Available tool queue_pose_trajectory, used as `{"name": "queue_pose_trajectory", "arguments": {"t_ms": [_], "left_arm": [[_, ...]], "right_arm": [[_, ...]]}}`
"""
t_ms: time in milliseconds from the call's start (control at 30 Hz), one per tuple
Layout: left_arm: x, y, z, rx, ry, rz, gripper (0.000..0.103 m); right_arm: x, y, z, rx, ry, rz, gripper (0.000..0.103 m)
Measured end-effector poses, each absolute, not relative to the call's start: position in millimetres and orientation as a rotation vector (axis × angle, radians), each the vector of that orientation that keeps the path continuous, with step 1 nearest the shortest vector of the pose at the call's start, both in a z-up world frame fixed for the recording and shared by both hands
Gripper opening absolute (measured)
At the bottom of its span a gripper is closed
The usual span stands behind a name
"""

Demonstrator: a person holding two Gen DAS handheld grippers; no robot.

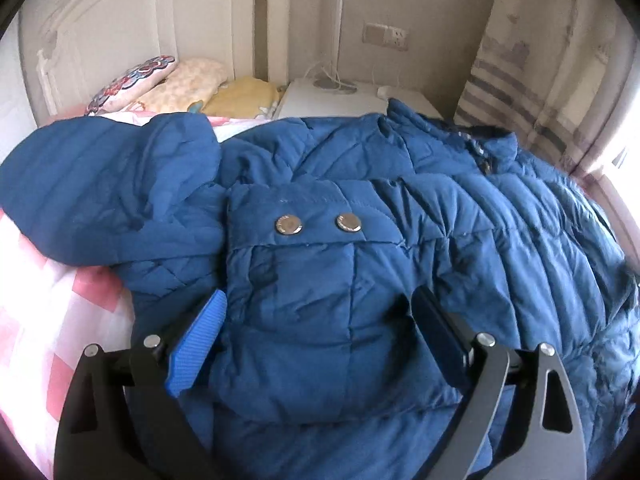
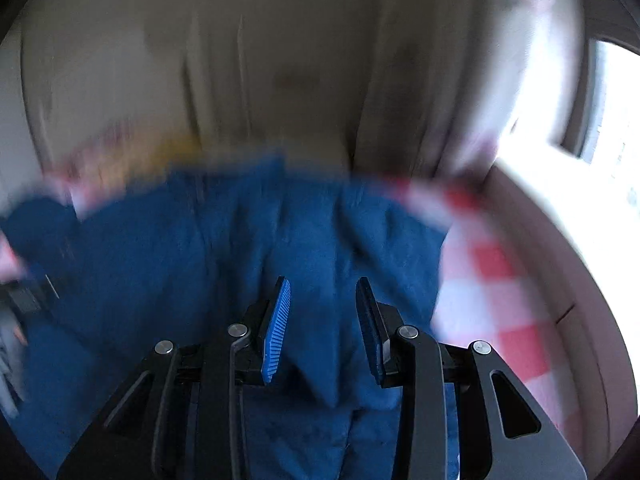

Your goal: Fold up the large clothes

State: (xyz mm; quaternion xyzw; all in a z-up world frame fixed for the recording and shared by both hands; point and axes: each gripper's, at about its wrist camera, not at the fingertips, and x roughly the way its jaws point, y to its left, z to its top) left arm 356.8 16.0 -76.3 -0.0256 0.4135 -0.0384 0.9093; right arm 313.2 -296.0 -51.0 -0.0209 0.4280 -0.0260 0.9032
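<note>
Both wrist cameras are looking along their fingers low and close over the blue jacket on the checked bedspread, the left facing the headboard, the right, blurred, facing a curtain; they are sharing jacket and bedspread.

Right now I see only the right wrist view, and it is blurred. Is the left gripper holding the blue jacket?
Observer: No. The left gripper is open; its jaws stand on either side of a padded part of the jacket, not closed on it.
Operator: Is there any mark on that part?
Observer: Two metal snaps, side by side, ahead of the jaws.
Operator: Where is the hood?
Observer: The hood lies left of the snaps, on the checked bedsheet.
</note>
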Motion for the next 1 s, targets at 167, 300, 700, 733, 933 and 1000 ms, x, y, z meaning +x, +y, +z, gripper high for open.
{"name": "queue_pose_trajectory", "arguments": {"t_ms": [167,300,700,733,933,1000], "left_arm": [[362,27,-74,-0.126,0.839,-0.092,0.093],[360,34,-72,-0.158,0.826,-0.093,0.093],[359,38,-71,-0.183,0.820,-0.097,0.097],[358,39,-70,-0.185,0.819,-0.097,0.097],[360,41,-71,-0.206,0.826,-0.100,0.098],[360,40,-71,-0.206,0.826,-0.102,0.099]], "right_arm": [[302,-322,-40,0.106,0.907,-0.007,0.035],[291,-323,-19,0.066,0.793,-0.036,0.035],[319,-323,-5,0.001,0.787,-0.085,0.036],[331,-327,-1,0.024,0.776,-0.082,0.036],[393,-354,-42,0.097,0.928,-0.123,0.046],[391,-357,-43,0.119,0.923,-0.123,0.047]]}}
